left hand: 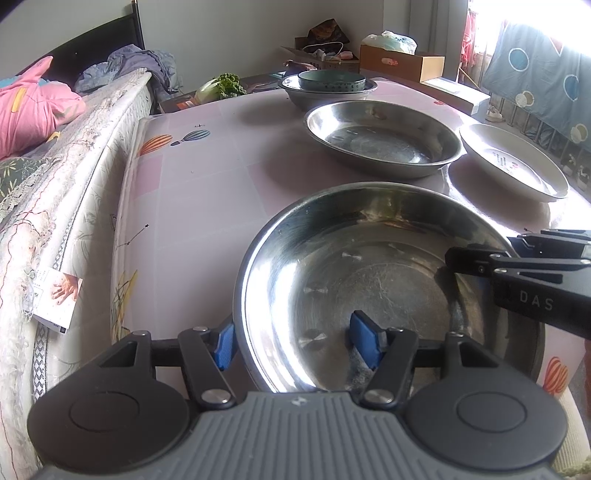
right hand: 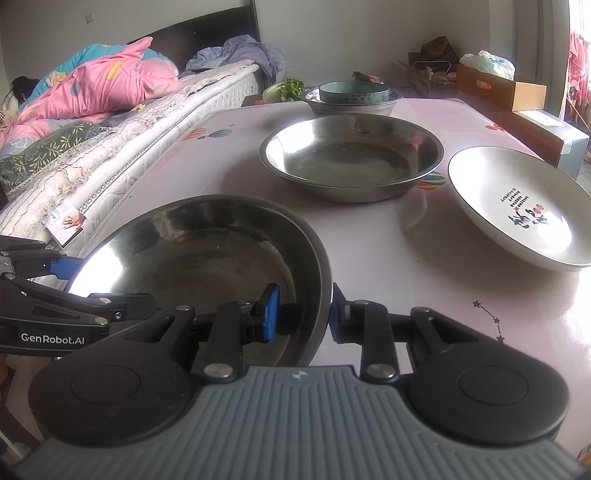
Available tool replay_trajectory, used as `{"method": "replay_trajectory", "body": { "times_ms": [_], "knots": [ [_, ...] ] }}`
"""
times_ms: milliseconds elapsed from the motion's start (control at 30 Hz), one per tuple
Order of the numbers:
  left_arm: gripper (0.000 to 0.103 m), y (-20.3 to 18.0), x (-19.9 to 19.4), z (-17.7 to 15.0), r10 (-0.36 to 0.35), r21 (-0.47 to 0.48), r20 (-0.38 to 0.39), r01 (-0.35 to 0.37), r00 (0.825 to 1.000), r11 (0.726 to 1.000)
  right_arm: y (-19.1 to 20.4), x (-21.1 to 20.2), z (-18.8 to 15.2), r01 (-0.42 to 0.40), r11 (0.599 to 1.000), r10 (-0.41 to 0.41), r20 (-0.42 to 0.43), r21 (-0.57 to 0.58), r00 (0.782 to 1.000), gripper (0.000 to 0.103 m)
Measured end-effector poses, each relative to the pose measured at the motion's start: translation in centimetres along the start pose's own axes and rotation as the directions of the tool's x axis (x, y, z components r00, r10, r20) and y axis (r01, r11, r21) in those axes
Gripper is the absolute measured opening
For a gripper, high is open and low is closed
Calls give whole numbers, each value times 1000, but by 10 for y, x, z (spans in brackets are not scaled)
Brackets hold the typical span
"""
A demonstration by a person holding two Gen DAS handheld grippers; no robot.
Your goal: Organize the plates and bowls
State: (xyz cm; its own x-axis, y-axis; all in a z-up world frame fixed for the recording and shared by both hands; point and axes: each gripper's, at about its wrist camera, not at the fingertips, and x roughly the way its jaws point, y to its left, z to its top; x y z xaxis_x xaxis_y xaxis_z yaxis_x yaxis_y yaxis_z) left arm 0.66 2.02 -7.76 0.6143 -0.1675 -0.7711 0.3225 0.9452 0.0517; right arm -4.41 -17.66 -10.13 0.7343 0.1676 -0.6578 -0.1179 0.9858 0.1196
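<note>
Tools straddle near steel plate (left hand: 369, 280) rim: left tool (left hand: 295, 341) open; right tool (right hand: 301, 317) open.

Bed (right hand: 122, 110) beside the table (right hand: 424, 240); bright window (left hand: 484, 26).

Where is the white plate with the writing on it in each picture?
Left wrist view: the white plate is at the right edge, above the middle.
Right wrist view: the white plate is at the right, around the middle.
Shared landmark: the middle steel dish sits just left of it.
</note>
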Motion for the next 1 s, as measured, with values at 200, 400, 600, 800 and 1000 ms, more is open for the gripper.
{"method": "replay_trajectory", "body": {
  "times_ms": [200, 400, 600, 800, 1000],
  "knots": [
    [63, -1, -1, 0, 0, -2, 2, 0, 1000, 1000, 0, 0, 0, 3, 1000, -3, -1, 1, 1000, 27],
    [63, -1, -1, 0, 0, -1, 4, 0, 1000, 1000, 0, -1, 0, 4, 1000, -4, -1, 3, 1000, 27],
    [63, -2, -6, 1, 1, 0, 12, -1, 1000, 1000, 0, -1, -1, 3, 1000, -3, -1, 4, 1000, 27],
    [63, -3, -7, 1, 1, 1, 12, -1, 1000, 1000, 0, -2, -1, 5, 1000, -5, 1, 5, 1000, 27],
    [63, -3, -10, 2, 0, -1, 17, 0, 1000, 1000, -1, -5, 0, 6, 1000, -6, 7, 8, 1000, 27]
  ]
}}
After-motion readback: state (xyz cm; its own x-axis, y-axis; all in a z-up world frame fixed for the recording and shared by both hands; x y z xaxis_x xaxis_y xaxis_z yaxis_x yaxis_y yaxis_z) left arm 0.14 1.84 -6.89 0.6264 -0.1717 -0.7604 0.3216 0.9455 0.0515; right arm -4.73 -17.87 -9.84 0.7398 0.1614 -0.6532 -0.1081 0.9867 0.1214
